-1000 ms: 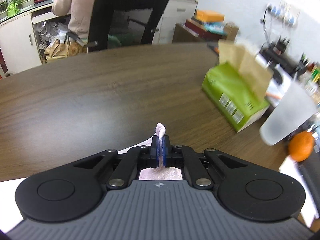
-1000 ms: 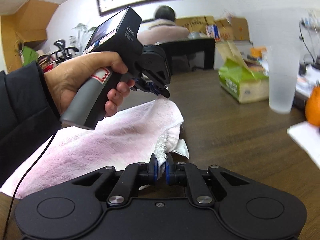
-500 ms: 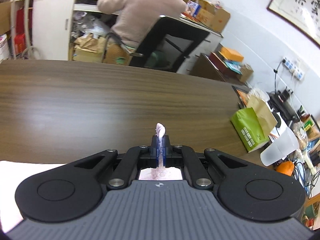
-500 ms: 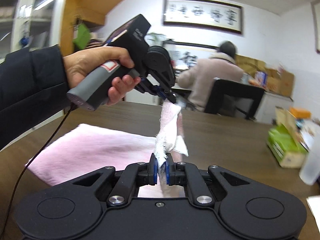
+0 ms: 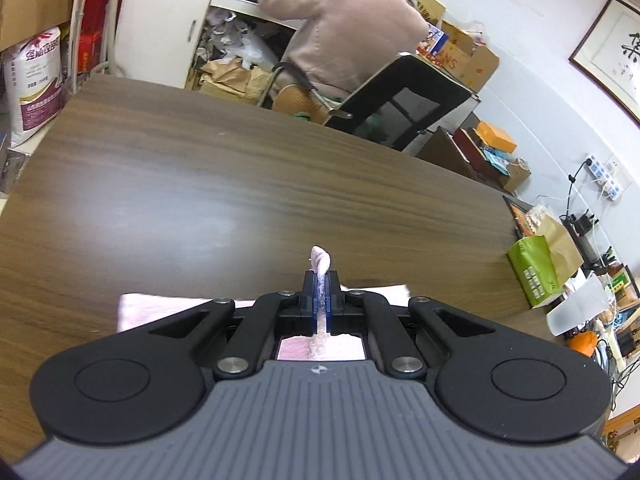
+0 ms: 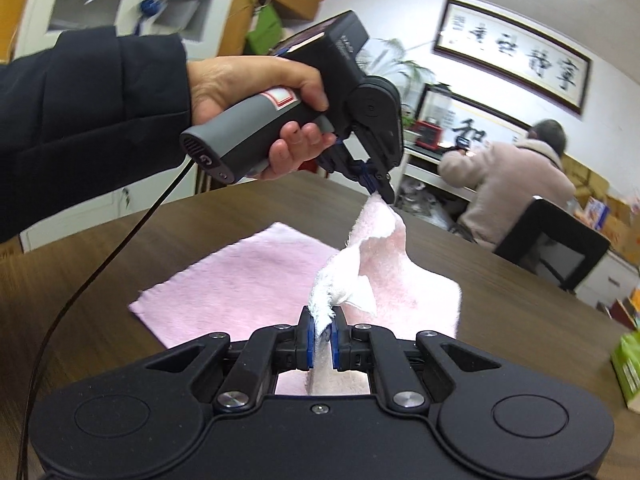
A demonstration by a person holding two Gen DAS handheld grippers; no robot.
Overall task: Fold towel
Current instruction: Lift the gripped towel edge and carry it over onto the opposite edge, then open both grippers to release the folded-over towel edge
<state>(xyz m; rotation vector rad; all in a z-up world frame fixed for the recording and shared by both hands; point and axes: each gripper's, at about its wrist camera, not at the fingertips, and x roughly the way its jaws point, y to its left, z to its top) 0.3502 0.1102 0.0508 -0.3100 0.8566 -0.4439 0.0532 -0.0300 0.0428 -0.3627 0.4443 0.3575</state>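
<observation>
While one part of the pink towel (image 6: 236, 276) lies flat on the brown table (image 5: 224, 184), its near edge is lifted off the wood by both grippers. Held up on the left by a hand (image 6: 256, 92) in a dark sleeve, the left gripper (image 6: 378, 194) is clenched on one corner of that edge, and a small tuft of cloth pokes out past its blue pads (image 5: 313, 300) in its own camera. From that corner the cloth hangs in a slack ridge down to the right gripper (image 6: 322, 334), whose jaws are pressed tight on the other bunched corner. Farther right, a person in a beige coat (image 6: 516, 184) sits in a black chair (image 6: 560, 248) behind the table, and a green box (image 5: 534, 270) stands near the table's right edge.
</observation>
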